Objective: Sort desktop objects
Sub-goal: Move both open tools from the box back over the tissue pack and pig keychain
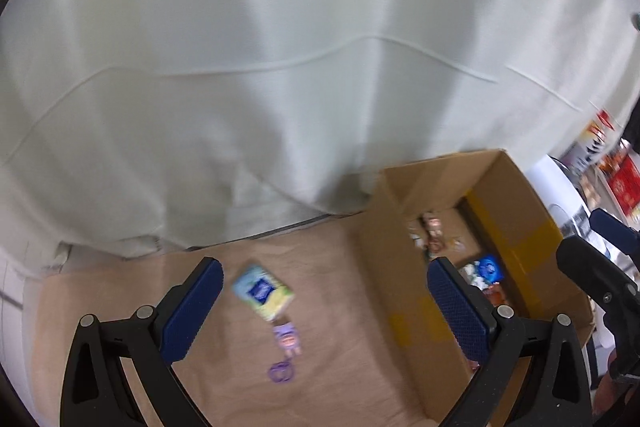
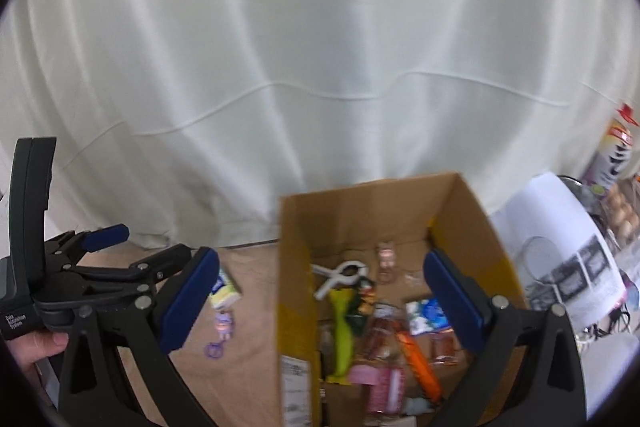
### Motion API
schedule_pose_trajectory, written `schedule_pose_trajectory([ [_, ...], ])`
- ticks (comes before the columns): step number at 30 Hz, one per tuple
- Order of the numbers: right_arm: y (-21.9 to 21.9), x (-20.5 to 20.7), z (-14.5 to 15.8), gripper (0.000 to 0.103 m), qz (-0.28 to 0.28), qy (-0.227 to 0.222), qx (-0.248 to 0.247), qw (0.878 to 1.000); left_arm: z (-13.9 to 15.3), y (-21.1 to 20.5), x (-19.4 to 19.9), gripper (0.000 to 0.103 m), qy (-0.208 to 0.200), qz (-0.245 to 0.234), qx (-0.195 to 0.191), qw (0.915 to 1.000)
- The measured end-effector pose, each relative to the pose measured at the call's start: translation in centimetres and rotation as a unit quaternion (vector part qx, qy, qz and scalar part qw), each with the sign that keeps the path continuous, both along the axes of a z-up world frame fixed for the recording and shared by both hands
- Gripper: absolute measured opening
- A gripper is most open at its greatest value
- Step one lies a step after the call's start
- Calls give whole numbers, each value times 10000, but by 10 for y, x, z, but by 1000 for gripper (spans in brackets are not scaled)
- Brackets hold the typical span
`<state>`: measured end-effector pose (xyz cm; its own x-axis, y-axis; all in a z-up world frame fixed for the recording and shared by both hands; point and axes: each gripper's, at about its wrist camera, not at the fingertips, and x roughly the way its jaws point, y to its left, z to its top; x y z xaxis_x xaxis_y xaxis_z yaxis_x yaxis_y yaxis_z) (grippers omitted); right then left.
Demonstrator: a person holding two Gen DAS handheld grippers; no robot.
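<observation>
A small tissue pack [image 1: 263, 291], light blue and yellow, lies on the tan table cloth [image 1: 328, 307]. Just in front of it lies a purple keychain figure [image 1: 286, 337] with a purple ring [image 1: 281, 373]. My left gripper [image 1: 324, 303] is open and empty above them. An open cardboard box [image 2: 296, 291] stands to the right, holding several sorted items. My right gripper [image 2: 320, 295] is open and empty above the box's left wall. In the right wrist view the tissue pack [image 2: 225, 291] and keychain [image 2: 223, 325] lie left of the box, and the left gripper [image 2: 120, 259] shows at far left.
A white curtain [image 1: 280, 67] hangs behind the table. Inside the box are a white clip [image 2: 340, 277], a lime-green item [image 2: 344, 331], an orange item [image 2: 418, 367] and pink packets [image 2: 380, 379]. White papers [image 2: 560, 247] and cans [image 2: 612, 155] lie to the right of the box.
</observation>
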<state>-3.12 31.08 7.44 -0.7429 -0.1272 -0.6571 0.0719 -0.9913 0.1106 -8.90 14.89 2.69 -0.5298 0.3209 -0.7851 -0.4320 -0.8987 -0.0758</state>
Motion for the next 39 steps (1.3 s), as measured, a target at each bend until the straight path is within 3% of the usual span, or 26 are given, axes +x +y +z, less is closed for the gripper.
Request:
schedule_pose_trajectory([
  [11, -75, -13, -13, 103, 919, -184, 22, 9956, -18, -80, -13, 102, -182, 793, -153, 9966],
  [18, -96, -24, -32, 103, 1061, -413, 70, 9935, -42, -106, -15, 102, -428, 1010, -291, 9935],
  [24, -99, -31, -55, 102, 1071, -683, -12, 9919, -84, -97, -12, 101, -686, 918, -490, 9922],
  [29, -102, -35, -84, 95, 1087, -964, -48, 9894, -126, -83, -10, 86, -1036, 783, -486, 9903],
  [33, -103, -38, -102, 87, 1143, -1103, -78, 9873, -154, -74, -13, 80, -1246, 703, -446, 9887],
  [36, -105, -40, -115, 84, 1103, -1184, 85, 9868, -173, -66, -17, 78, -1357, 655, -349, 9880],
  [39, -111, -37, -117, 83, 1161, -992, 342, 9877, -188, -58, -18, 78, -1418, 613, -292, 9876],
])
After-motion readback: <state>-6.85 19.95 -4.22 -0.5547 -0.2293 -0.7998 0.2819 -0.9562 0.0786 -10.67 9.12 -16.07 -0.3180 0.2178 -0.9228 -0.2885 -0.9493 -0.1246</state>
